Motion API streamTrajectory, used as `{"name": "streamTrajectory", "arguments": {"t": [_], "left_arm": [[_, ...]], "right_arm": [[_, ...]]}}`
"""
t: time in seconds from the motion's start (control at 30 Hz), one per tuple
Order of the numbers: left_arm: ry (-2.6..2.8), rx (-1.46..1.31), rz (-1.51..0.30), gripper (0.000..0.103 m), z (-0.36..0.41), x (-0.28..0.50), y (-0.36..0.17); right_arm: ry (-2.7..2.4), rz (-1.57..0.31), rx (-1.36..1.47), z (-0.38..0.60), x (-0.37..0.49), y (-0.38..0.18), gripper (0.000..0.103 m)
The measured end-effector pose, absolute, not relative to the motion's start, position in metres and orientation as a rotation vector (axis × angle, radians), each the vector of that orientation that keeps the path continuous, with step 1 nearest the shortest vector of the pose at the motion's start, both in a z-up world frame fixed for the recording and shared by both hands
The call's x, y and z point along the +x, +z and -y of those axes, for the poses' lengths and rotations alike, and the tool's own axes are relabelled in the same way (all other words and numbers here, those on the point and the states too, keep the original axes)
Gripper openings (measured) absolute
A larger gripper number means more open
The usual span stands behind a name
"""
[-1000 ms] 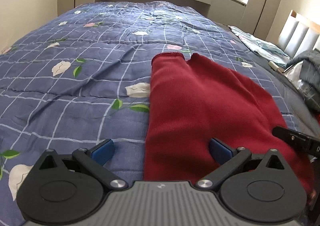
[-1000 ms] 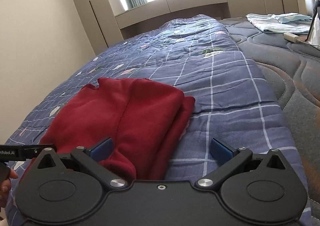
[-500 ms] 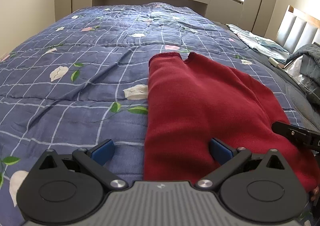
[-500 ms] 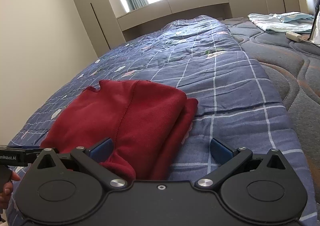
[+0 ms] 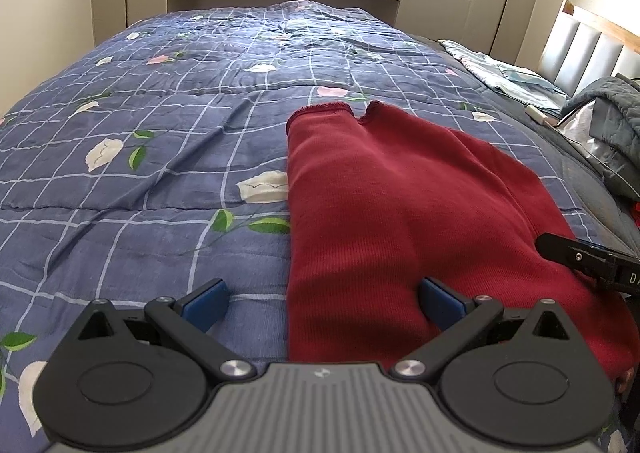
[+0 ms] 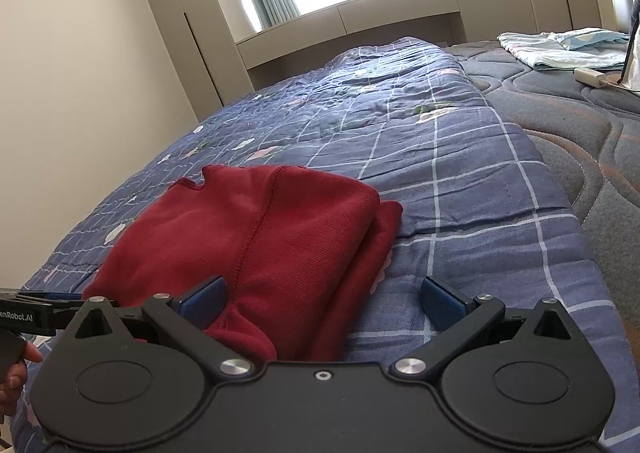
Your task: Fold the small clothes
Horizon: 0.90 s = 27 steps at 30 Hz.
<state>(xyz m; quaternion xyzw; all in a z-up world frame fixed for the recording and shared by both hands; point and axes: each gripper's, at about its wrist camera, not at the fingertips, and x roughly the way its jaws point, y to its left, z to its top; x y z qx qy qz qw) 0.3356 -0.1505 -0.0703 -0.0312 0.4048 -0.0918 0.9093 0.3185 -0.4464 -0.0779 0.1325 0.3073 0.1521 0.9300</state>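
Both grippers have pulled back and up a bit vs. one second ago, so we see more of the quilt beyond the red garment (image 5: 400, 221); the garment itself has not moved.

Our left gripper (image 5: 322, 303) is released, jaws wide, one blue pad over the quilt (image 5: 160, 133) just left of the garment's left edge, the other over the red cloth. Our right gripper (image 6: 322, 303) is also released and grasps nothing; its left pad is over the garment (image 6: 256, 237), its right pad over bare quilt. We cannot tell if the pads touch the fabric.

Progress, as we judge: the garment lies on the bed already doubled lengthwise, approx. in half, w/ a second layer showing under its right edge in the right wrist view. Its far end w/ the notch points to the window. So the first fold looks done. Left to do, probably: one more fold, near end to far end, then smoothing. Light blue cloth (image 6: 560, 47) lies well beyond the garment, on the mattress.
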Motion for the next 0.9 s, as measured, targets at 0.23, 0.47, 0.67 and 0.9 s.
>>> {"name": "streamTrajectory", "arguments": {"t": [0.23, 0.47, 0.67, 0.9], "left_arm": [[-0.224, -0.100, -0.871, 0.103, 0.143, 0.343, -0.065], [-0.264, -0.217, -0.834, 0.103, 0.129, 0.360, -0.056], [-0.215, -0.300, -0.934, 0.103, 0.125, 0.384, -0.066], [-0.212, -0.272, -0.961, 0.098, 0.133, 0.387, -0.064]], "right_arm": [[0.310, -0.628, 0.293, 0.447, 0.319, -0.078, 0.103], [0.335, -0.610, 0.382, 0.450, 0.320, -0.076, 0.085], [0.358, -0.605, 0.401, 0.448, 0.319, -0.076, 0.069], [0.370, -0.594, 0.431, 0.448, 0.317, -0.076, 0.056]]}}
